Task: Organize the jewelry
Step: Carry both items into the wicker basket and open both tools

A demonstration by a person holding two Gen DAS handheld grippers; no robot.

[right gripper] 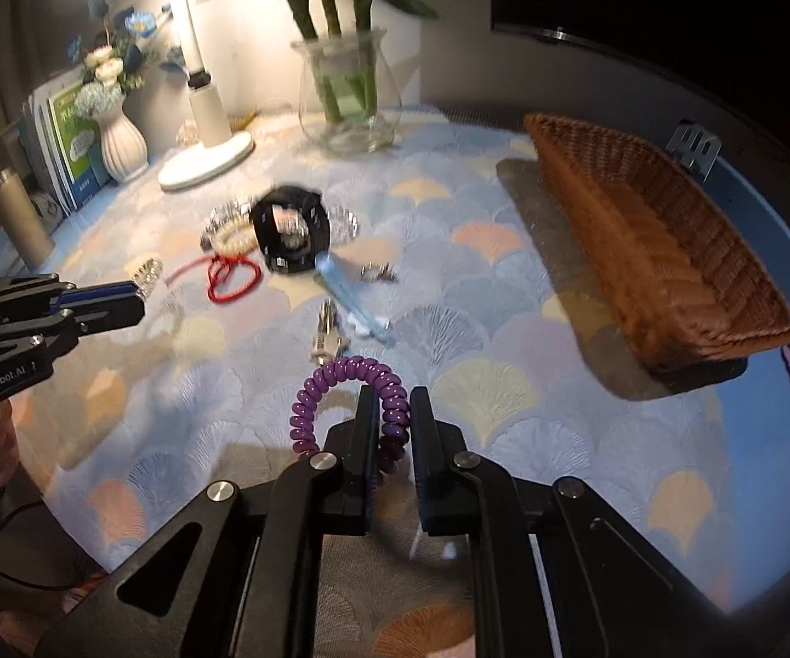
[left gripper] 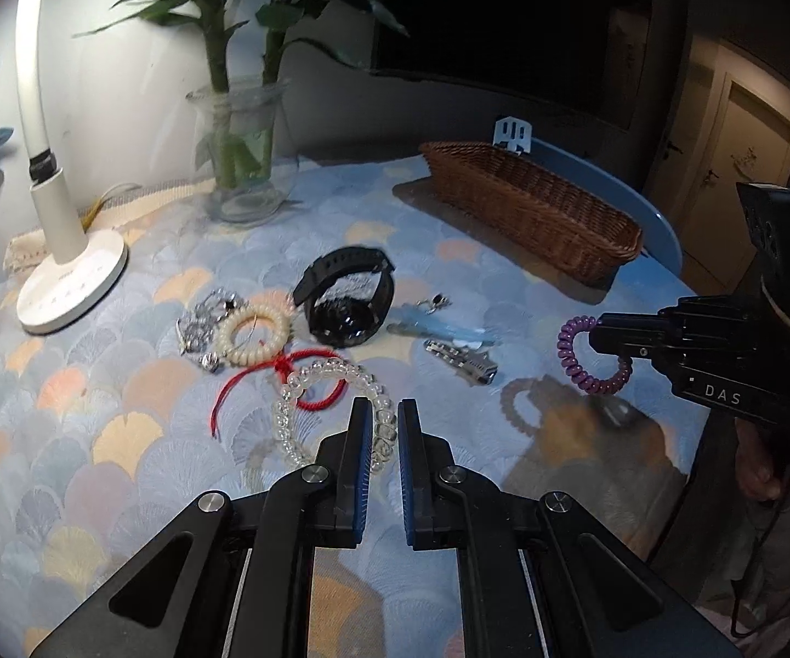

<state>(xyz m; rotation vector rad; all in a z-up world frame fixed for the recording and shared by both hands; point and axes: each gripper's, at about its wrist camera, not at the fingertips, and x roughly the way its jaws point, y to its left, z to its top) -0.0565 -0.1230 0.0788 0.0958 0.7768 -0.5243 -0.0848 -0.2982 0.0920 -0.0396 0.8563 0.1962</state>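
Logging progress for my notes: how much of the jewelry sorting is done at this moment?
Nothing looks done: the wicker basket looks empty. In hand: the right gripper holds the purple coil bracelet; the left gripper grips the clear bead bracelet. Left: black watch, red cord, pearl bracelet.

"das" marks the right gripper [left gripper: 595, 337]; "genrobot.ai" marks the left gripper [right gripper: 140, 296].

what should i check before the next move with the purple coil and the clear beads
1. Right gripper pinches the purple spiral coil bracelet: ok.
2. Coil lifted off the patterned tablecloth: ok, its shadow lies apart.
3. Left gripper holds the clear bead bracelet: ok.
4. Beads free of the red string bracelet: cannot tell.
5. Long brown wicker basket has room: ok, no jewelry visible inside.
6. Path to basket: ok.
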